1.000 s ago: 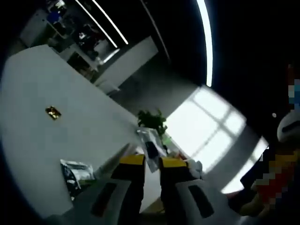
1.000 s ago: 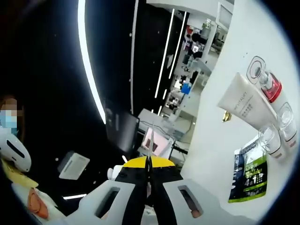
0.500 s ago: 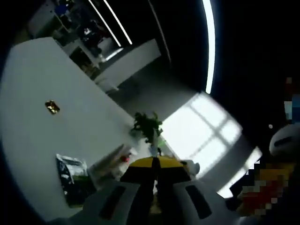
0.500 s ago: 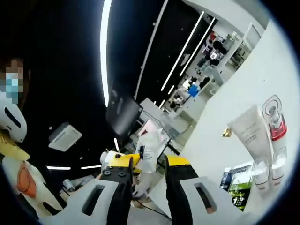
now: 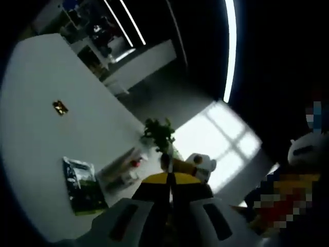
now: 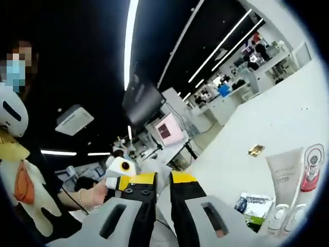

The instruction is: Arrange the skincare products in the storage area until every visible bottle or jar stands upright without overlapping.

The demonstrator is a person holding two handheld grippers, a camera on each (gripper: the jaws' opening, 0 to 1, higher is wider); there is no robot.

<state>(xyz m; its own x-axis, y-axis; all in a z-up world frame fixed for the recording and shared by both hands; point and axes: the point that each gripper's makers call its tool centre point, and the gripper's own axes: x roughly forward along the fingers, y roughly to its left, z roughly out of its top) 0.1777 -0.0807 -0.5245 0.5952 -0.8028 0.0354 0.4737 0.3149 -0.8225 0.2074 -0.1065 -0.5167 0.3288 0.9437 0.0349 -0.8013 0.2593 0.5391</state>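
Left gripper [image 5: 170, 181] raised off the tabletop [image 5: 36, 113], yellow-tipped fingers pressed together with nothing between them. Beyond the tips, a small green plant [image 5: 158, 134] at the far edge of the white tabletop, a bright window patch behind it. On the tabletop, a dark printed sachet [image 5: 82, 185] lying flat to the left of the fingers, and just beside it a blurred cluster of skincare products [image 5: 121, 170] with a spot of red; too smeared to tell whether upright or lying. Farther off, well apart, a small gold item [image 5: 60, 107] alone on the bare white surface. Just past the left tips, a white and yellow piece of the other gripper.

Right gripper [image 6: 158, 179] also lifted, fingers spread a little apart, a pale object seen in the gap between them; cannot tell whether gripped or merely behind. At the lower right of the right gripper view, a white tube [image 6: 286, 167] on the tabletop [image 6: 267, 113], a clear bottle with a red part [image 6: 311, 169] touching it on the right, and two clear rounded bottles [image 6: 286, 216] just below. A green-and-dark sachet [image 6: 253, 208] flat beside the tube, a small gold item [image 6: 255, 150] farther up. A hand [image 6: 97, 193] with a bead bracelet at the left.
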